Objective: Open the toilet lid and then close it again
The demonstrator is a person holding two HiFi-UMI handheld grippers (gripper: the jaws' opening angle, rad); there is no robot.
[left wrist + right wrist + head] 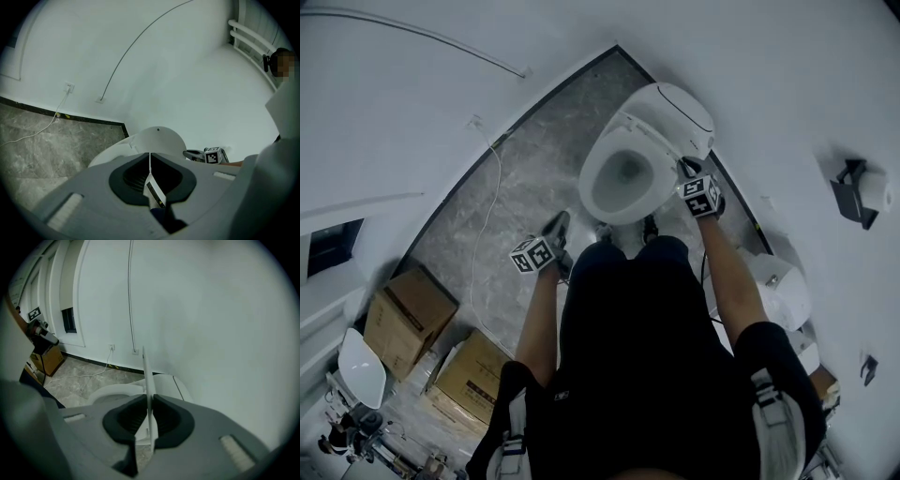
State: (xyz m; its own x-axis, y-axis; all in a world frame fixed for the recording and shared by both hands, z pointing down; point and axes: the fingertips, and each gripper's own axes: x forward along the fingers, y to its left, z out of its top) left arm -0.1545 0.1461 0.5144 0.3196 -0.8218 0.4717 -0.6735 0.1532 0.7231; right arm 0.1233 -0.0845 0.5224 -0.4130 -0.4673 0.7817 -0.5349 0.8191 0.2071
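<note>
One cardboard box (406, 315) and a second box (473, 375) sit side by side at the left edge of the grey stone floor (534, 159). A thin white cable (484, 234) trails across the floor from a wall socket (69, 87). A paper roll holder (861, 192) hangs on the right wall.

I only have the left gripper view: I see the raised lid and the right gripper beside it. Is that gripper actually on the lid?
Observer: Yes. The right gripper view shows the lid's thin edge upright between the right gripper's jaws, with the pads against it.
Operator: Is the bowl uncovered?
Observer: Yes. From the head view the bowl lies open, with the lid raised behind it.
Operator: Anything on the floor to watch for?
Observer: Two boxes stand on the floor at the person's left, away from the toilet.
</note>
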